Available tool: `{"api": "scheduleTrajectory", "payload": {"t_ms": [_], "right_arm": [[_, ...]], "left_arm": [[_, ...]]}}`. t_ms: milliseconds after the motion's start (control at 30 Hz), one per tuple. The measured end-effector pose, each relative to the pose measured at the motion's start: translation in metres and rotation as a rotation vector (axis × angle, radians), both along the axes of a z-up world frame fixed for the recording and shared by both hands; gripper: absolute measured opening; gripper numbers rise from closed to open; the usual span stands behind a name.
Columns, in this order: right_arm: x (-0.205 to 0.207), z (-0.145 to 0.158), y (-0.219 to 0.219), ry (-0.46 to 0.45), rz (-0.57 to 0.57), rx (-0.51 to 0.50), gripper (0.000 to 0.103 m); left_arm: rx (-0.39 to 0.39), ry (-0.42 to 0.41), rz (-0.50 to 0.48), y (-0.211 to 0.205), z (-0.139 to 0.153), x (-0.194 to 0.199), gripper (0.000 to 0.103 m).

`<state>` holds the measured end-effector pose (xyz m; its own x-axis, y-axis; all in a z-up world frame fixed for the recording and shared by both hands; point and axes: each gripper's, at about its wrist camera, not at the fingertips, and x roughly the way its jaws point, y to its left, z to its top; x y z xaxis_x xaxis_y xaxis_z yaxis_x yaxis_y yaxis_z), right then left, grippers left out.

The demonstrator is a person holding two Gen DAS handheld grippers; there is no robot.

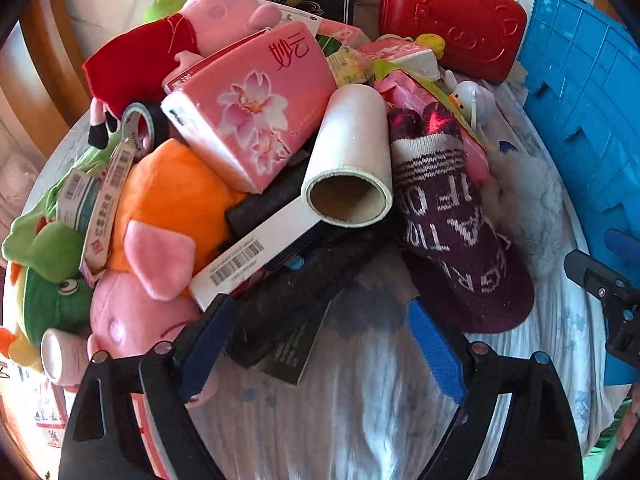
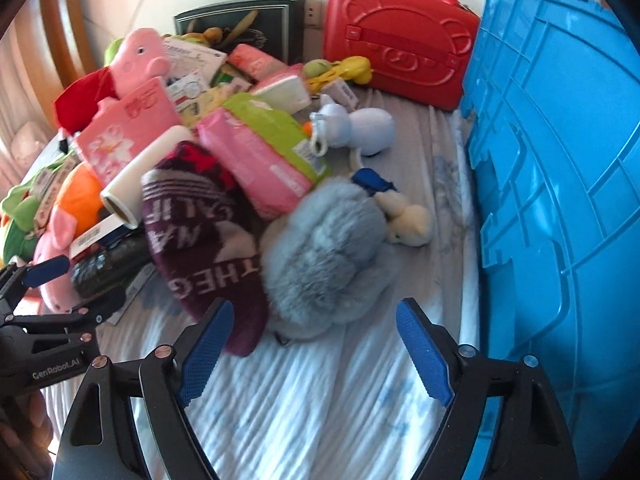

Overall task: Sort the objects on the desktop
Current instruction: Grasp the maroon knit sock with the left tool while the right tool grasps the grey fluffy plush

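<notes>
Left gripper (image 1: 320, 340): jaws spread wide, nothing held. Right gripper (image 2: 316, 344): same, empty.

Pile heaped on striped cloth (image 2: 312, 400). Maroon knit hat (image 1: 452, 216) at 1 o'clock from left gripper, long axis running 12–6, brim toward tool. Paper roll (image 1: 352, 160) at 12, open end facing tool.

Right view: hat at 11 o'clock, grey fur pompom (image 2: 324, 256) dead ahead at 12.

Blue crate (image 2: 560, 200) at 2–3 o'clock of right gripper; judged right arm nearer to it.

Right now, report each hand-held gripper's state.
Left hand-held gripper: open, holding nothing.
Right hand-held gripper: open, holding nothing.
</notes>
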<state>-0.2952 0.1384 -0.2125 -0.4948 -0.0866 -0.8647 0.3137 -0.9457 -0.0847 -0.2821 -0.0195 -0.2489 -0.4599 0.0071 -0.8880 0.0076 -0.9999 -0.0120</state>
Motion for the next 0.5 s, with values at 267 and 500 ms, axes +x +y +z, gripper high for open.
{"api": "scheduleTrajectory", "payload": {"t_ms": [267,500], "right_arm": [[-0.033,-0.022,0.015,-0.045,-0.056,-0.035,0.101],[-0.049,-0.033,0.027,-0.066,-0.122,-0.019,0.082]], "left_arm": [[0.165,-0.028,-0.052,0.026,0.005,-0.014,0.082],[0.207,-0.076,-0.050,0.058,-0.018,-0.049,0.081]]}}
